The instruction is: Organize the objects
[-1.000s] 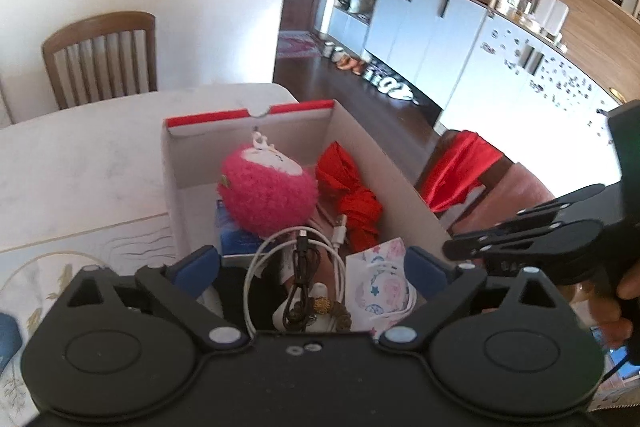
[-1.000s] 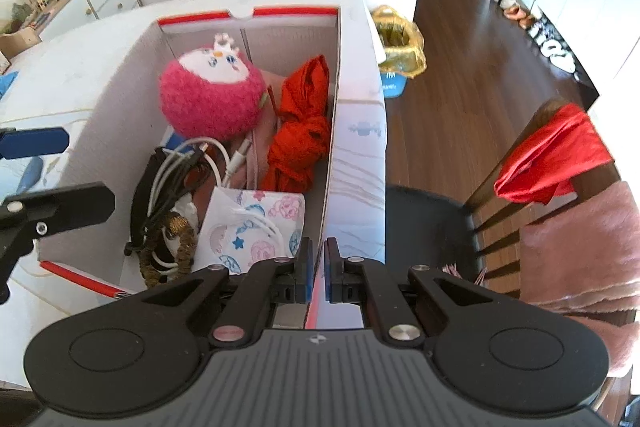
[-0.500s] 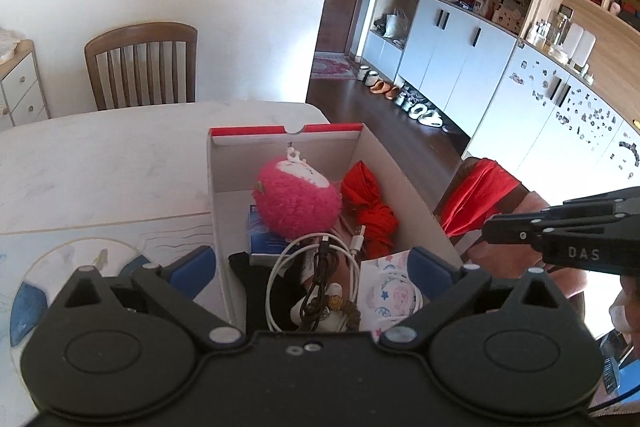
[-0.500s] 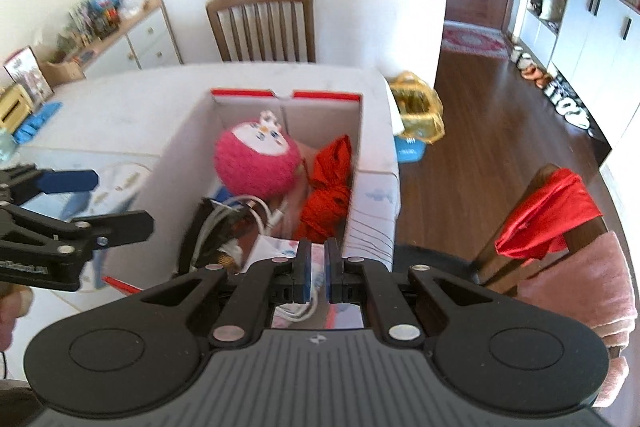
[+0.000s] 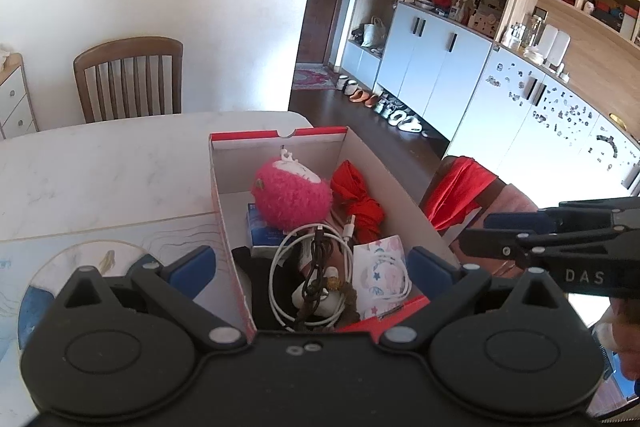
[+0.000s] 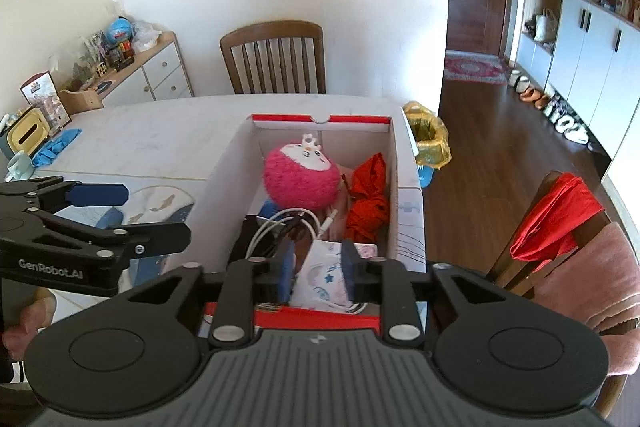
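Note:
An open cardboard box with a red rim stands on the table. In it lie a pink plush toy, a red cloth, a coiled white cable and a patterned white mask. My left gripper hangs wide open above the box's near end, holding nothing. My right gripper is above the near right of the box. Its jaws are opening and nothing is between them; the mask lies below the gap.
The marble table carries a blue-and-white placemat, a tissue box and a cup at the left. One wooden chair stands at the far side, another with a red cloth at the right. A yellow-bagged bin sits on the floor.
Both grippers have risen and drawn back from the box, so more of the room shows. The right gripper's jaws, shut before, now stand apart.

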The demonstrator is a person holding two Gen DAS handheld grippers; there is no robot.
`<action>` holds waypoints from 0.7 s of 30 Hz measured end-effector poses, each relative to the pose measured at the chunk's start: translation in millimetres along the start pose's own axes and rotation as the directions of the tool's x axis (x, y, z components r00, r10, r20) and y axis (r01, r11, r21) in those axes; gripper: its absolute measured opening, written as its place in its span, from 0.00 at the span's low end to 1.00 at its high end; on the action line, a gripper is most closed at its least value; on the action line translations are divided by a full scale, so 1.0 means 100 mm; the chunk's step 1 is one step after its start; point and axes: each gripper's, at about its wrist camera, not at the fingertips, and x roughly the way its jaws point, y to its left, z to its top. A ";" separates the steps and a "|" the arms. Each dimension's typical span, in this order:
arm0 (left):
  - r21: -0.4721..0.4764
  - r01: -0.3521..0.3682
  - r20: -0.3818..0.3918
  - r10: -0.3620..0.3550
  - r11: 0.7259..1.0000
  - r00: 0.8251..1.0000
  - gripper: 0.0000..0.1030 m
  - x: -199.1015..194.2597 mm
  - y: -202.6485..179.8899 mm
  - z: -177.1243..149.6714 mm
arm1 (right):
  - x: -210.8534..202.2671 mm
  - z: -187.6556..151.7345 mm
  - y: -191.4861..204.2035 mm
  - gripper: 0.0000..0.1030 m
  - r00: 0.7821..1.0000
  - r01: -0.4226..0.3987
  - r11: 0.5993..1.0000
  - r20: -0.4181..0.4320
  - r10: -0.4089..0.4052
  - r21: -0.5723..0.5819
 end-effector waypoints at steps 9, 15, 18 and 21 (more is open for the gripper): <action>-0.019 0.031 0.005 -0.031 0.999 1.000 0.99 -0.12 0.08 -0.13 | -0.15 -0.17 0.18 0.65 0.998 0.024 0.999 0.056 -0.026 0.028; -0.014 0.050 0.023 -0.049 0.999 0.999 0.99 -0.21 0.10 -0.18 | -0.28 -0.28 0.29 0.89 0.991 0.031 0.999 0.127 -0.036 0.044; -0.002 0.048 0.028 -0.048 0.999 0.998 0.99 -0.24 0.09 -0.20 | -0.33 -0.32 0.34 0.96 0.987 0.041 0.998 0.151 -0.049 0.055; 0.007 0.050 0.034 -0.051 0.999 0.998 0.99 -0.27 0.08 -0.21 | -0.36 -0.36 0.37 0.97 0.986 0.043 0.997 0.157 -0.053 0.070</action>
